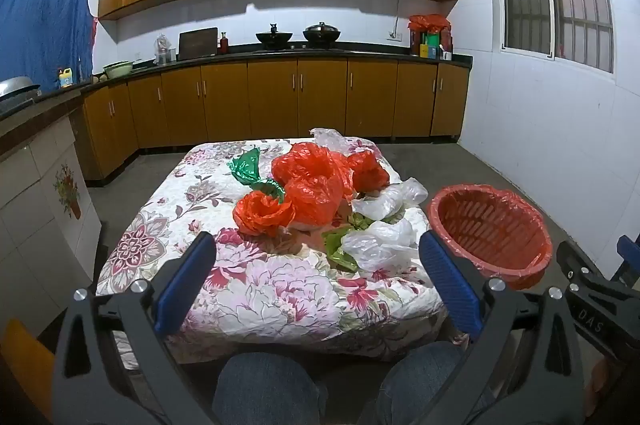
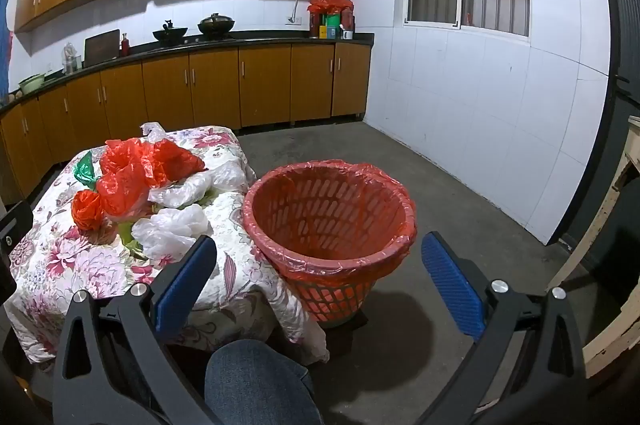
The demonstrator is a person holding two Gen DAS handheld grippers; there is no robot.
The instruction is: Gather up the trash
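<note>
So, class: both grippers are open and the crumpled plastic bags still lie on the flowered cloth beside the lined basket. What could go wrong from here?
1. The bags lie tangled: the red bags overlap the white bags, so one pinch may drag neighbours off the table.
2. The tablecloth hangs loose; a low pinch by the left gripper could catch the fabric.
3. The basket stands off the table's edge, so light bags dropped by the right gripper might miss.
</note>
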